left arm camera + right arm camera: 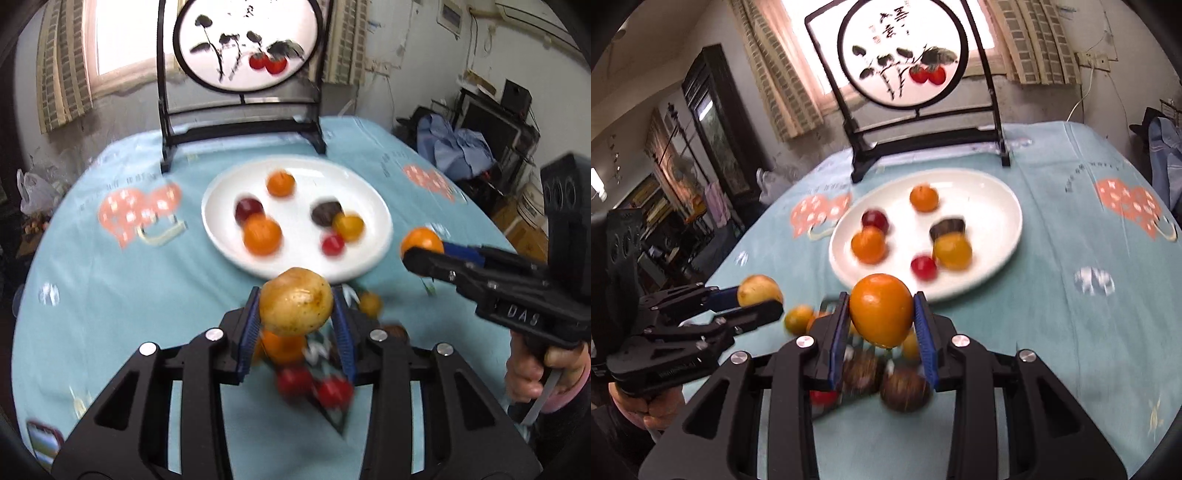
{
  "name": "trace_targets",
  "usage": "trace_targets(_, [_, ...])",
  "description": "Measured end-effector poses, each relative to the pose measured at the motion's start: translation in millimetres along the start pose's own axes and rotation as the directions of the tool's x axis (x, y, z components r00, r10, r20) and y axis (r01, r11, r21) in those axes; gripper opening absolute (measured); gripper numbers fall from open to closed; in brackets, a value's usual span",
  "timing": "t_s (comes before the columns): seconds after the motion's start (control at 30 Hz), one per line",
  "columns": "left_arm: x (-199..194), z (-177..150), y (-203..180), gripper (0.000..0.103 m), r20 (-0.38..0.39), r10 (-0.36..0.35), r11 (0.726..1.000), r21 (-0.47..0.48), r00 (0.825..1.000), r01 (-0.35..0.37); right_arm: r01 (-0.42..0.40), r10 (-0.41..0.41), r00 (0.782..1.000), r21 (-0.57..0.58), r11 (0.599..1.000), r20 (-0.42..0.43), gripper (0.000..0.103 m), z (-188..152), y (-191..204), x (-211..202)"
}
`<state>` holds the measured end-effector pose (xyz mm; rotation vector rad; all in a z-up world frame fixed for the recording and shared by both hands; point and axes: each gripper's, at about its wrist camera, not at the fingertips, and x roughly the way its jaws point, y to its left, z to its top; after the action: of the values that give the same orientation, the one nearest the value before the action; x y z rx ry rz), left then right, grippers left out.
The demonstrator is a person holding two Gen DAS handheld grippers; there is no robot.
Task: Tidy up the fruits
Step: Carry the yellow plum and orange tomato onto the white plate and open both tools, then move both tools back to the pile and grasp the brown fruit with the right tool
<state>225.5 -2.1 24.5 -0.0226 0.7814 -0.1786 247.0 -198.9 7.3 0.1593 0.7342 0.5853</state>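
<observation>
Fruits [295,302] clamped; right claw [421,254] reads "DAS".

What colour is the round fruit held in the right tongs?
Orange round fruit; the right wrist view shows it best.

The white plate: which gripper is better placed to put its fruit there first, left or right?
Probably the right. The right gripper holds an orange near the white plate rim. The left gripper, with a yellow-brown fruit, seems a little further back.
</observation>
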Motion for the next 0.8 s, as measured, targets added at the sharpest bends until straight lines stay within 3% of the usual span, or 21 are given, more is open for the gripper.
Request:
trace_targets(0.2, [70.6,60.2,19.2,0.038,-0.011,0.022,0.999,-0.026,1.0,-0.022,0.039,-0.039,0.999,-0.018,0.999,-0.008,0.035,39.7,-11.2,61.1])
trace_targets(0.37, [114.1,77.2,28.2,0.039,-0.066,0.039,0.998,-0.043,0.997,-0.042,0.066,-0.071,0.993,-0.052,0.996,-0.096,0.036,46.5,-15.0,101.1])
trace_targets(0.4, [116.9,77.3,28.5,0.041,-0.072,0.052,0.997,-0.045,0.996,-0.056,0.071,-0.076,0.991,-0.056,0.996,-0.106,0.043,45.4,-13.5,102.7])
trace_targets(0.43, [118.3,77.1,30.1,0.053,-0.07,0.061,0.997,-0.047,0.996,-0.064,0.074,-0.08,0.991,-0.06,0.995,-0.107,0.045,44.9,-12.5,101.8])
trace_targets(0.47, [113.9,76.2,32.0,0.065,-0.057,0.072,0.996,-0.051,0.996,-0.075,0.076,-0.082,0.992,-0.065,0.995,-0.099,0.046,44.2,-11.2,96.6])
trace_targets(0.57, [90.4,72.3,34.7,0.082,-0.019,0.094,0.994,-0.054,0.995,-0.095,0.081,-0.086,0.995,-0.091,0.993,-0.05,0.059,39.7,-3.9,71.5])
trace_targets(0.67, [57.6,62.5,38.4,0.09,0.006,0.104,0.992,-0.065,0.995,-0.104,0.075,-0.078,0.997,-0.136,0.988,-0.013,0.059,28.3,3.8,43.8])
trace_targets(0.8, [14.4,32.8,40.6,0.092,0.046,0.106,0.99,-0.097,0.993,-0.101,0.065,-0.063,0.998,-0.163,0.984,0.012,0.059,3.9,6.9,15.5])
